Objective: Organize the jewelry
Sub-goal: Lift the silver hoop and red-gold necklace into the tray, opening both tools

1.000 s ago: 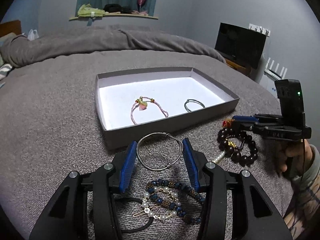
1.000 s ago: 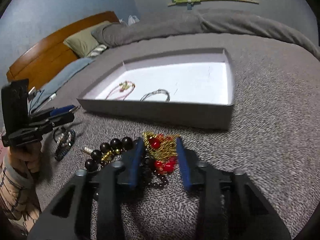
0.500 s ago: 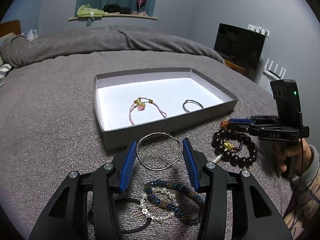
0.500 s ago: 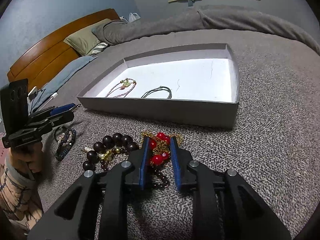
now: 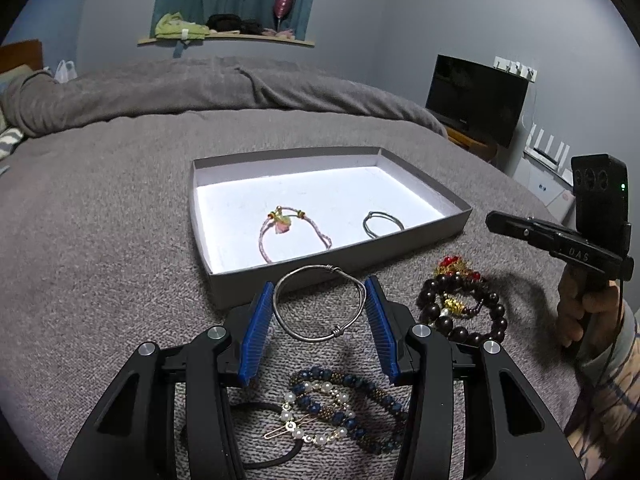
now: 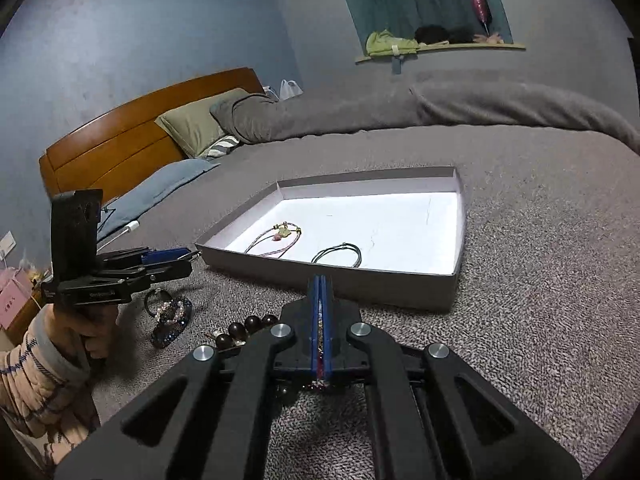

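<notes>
A grey tray (image 5: 340, 256) (image 6: 352, 284) on the bed holds a pink cord bracelet (image 5: 280, 228) (image 6: 276, 238) and a dark cord loop (image 5: 380, 224) (image 6: 338, 254). My left gripper (image 5: 320, 300) is open around a silver wire bangle (image 5: 320, 304) lying on the blanket. Blue and pearl bead bracelets (image 5: 340, 412) and a black hair tie (image 5: 248, 432) lie below it. My right gripper (image 6: 320, 280) is shut, raised, with a thin red-beaded strand (image 6: 319, 360) pinched between its pads. Dark wooden beads (image 5: 460, 312) (image 6: 248, 326) and a red-gold piece (image 5: 456, 266) lie on the blanket.
Grey blanket (image 5: 100, 240) covers the bed. Pillows (image 6: 192, 128) and a wooden headboard (image 6: 120, 132) stand at the left in the right wrist view. A TV (image 5: 476, 100) stands at the far right. A window shelf (image 5: 224, 36) holds clutter.
My right gripper closed on the red-gold beaded piece and lifted up from the blanket. My left gripper stayed open around the silver bangle.
</notes>
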A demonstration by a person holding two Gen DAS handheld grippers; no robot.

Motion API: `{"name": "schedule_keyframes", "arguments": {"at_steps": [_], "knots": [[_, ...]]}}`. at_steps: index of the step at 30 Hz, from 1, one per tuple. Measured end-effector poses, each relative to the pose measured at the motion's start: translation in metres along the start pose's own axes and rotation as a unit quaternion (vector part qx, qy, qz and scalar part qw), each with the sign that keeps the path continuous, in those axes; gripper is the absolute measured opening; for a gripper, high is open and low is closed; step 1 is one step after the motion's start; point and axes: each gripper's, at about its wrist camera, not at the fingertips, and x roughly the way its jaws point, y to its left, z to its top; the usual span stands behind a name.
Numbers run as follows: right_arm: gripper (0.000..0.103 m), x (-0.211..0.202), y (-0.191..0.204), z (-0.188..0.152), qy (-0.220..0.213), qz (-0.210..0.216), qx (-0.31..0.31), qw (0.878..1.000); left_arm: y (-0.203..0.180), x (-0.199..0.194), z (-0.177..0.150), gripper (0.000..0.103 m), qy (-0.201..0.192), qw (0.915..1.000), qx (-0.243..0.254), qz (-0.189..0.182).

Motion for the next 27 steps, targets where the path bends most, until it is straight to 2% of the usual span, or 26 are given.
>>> {"name": "schedule_keyframes", "arguments": {"at_steps": [1,2,3,4,8,10,11,14,17,22,27], "knots": [[0.009,0.001,-0.002,0.000,0.006,-0.002,0.003,1.000,0.000,0.000,0.000,0.048,0.000,1.0000,0.000,0.000],[0.030,0.004,-0.005,-0.002,0.016,-0.003,0.010,1.000,0.000,0.000,0.000,0.048,0.000,1.0000,0.000,0.000],[0.043,0.008,-0.008,-0.004,0.026,-0.001,0.015,1.000,0.000,0.000,0.000,0.048,0.000,1.0000,0.000,0.000],[0.045,0.010,-0.009,-0.006,0.029,-0.002,0.014,0.999,-0.001,0.000,-0.001,0.048,0.000,1.0000,0.000,0.000],[0.045,0.030,-0.007,-0.010,0.064,-0.005,0.003,0.998,-0.002,0.001,0.000,0.048,0.001,1.0000,0.002,-0.002],[0.034,0.040,-0.011,-0.012,0.082,-0.008,0.014,0.996,-0.001,0.001,0.000,0.048,0.001,1.0000,0.002,-0.002],[0.019,0.044,-0.013,-0.012,0.091,-0.002,0.016,0.996,-0.002,0.001,0.000,0.048,0.001,1.0000,0.002,-0.001],[0.013,0.046,-0.009,-0.015,0.094,0.017,0.005,0.995,-0.001,0.001,0.000,0.048,0.001,1.0000,0.001,-0.001],[0.009,0.033,-0.001,-0.013,0.060,0.028,-0.010,0.998,-0.002,-0.001,0.001,0.048,-0.003,1.0000,0.001,-0.001],[0.009,0.010,0.012,0.000,-0.009,0.028,-0.027,0.999,-0.001,-0.005,0.006,0.048,-0.011,0.9999,0.003,-0.002],[0.009,-0.002,0.007,0.017,-0.044,0.028,-0.015,0.999,-0.004,-0.008,0.015,0.048,-0.020,0.9997,0.010,0.000]]}}
